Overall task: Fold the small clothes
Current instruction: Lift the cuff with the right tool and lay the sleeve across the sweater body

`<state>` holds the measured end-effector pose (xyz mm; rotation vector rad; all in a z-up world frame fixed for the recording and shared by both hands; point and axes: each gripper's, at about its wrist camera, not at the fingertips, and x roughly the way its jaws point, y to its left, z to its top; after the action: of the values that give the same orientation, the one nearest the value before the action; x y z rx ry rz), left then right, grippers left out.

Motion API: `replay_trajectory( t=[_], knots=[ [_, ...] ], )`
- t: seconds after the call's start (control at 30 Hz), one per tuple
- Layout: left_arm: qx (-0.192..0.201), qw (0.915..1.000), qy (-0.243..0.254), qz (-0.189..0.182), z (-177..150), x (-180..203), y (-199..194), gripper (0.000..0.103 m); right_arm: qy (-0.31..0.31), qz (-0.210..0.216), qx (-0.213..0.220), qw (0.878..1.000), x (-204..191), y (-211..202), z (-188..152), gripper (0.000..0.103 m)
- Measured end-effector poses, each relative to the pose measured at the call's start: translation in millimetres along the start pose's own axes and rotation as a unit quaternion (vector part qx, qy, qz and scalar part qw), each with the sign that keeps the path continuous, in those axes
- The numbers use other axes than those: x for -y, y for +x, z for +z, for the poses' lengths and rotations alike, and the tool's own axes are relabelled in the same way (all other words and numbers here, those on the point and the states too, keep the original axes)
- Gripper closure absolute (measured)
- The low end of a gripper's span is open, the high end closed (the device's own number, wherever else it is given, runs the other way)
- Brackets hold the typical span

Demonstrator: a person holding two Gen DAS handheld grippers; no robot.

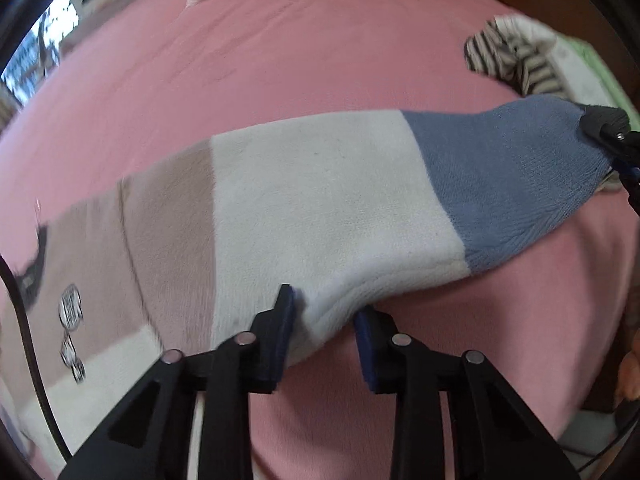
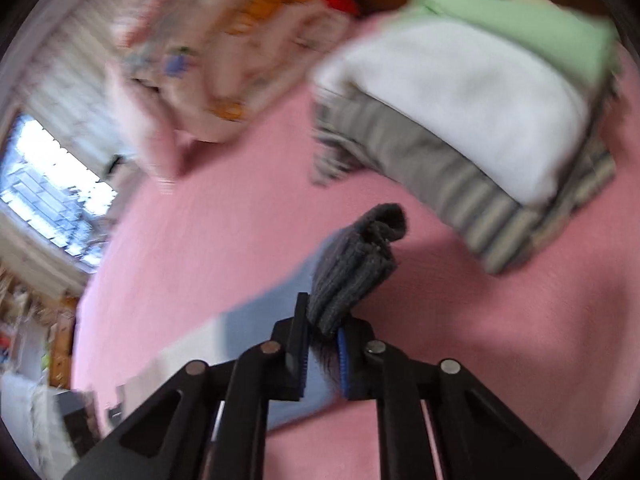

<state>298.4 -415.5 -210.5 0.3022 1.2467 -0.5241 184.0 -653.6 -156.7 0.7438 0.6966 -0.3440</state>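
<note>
Left wrist view is showing the left tool with its two fingers set moderately apart, straddling the near edge of the white band of a long sock; the pads are sitting beside the fabric with gaps showing, so it is not pinching it. The sock is lying stretched across the pink bed, running from a beige cuff part on the left, through white, to a blue foot on the right. At that blue end the right tool is gripping the dark grey toe. In the right wrist view, the right tool is standing narrow, clamped on the bunched grey toe, with the blue part trailing off beneath it. Further out, a stack of folded clothes in white, green and stripes is resting on the bed, and a patterned quilt is lying beyond. Judging from this, some garments are already folded, while this sock is lying at full length with its fold not yet made.
</note>
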Motion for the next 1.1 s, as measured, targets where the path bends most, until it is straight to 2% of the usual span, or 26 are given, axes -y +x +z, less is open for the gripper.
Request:
replay_trajectory(
  t=[0.07,0.1,0.2,0.3,0.43,0.57,0.7,0.97,1.1],
  knots=[
    [0.003,0.9995,-0.020,-0.023,-5,-14,-18,0.055,-0.031,0.031,0.011,0.999,-33,-16,2,0.092],
    [0.008,0.9993,-0.026,-0.025,-9,-22,-27,0.053,-0.049,0.050,0.015,0.997,-53,-26,2,0.092],
    [0.041,0.9974,-0.054,-0.024,-30,-51,-66,0.053,-0.108,0.105,0.020,0.988,-116,-50,-8,0.092],
    [0.075,0.9930,-0.089,-0.018,-51,-86,-102,0.053,-0.167,0.152,0.014,0.974,-180,-69,-30,0.092],
    [0.120,0.9835,-0.134,0.020,-87,-141,-150,0.053,-0.237,0.194,0.001,0.952,-255,-86,-69,0.092],
    [0.153,0.9713,-0.179,0.033,-124,-197,-187,0.053,-0.293,0.208,-0.019,0.933,-308,-91,-110,0.092],
    [0.171,0.9575,-0.225,0.056,-166,-246,-204,0.053,-0.345,0.209,-0.041,0.914,-347,-83,-160,0.092],
    [0.142,0.9374,-0.309,0.076,-249,-331,-189,0.053,-0.416,0.174,-0.101,0.887,-391,-29,-274,0.092],
    [0.130,0.9285,-0.341,0.068,-269,-357,-178,0.053,-0.437,0.156,-0.130,0.876,-400,-5,-325,0.092]
  ],
)
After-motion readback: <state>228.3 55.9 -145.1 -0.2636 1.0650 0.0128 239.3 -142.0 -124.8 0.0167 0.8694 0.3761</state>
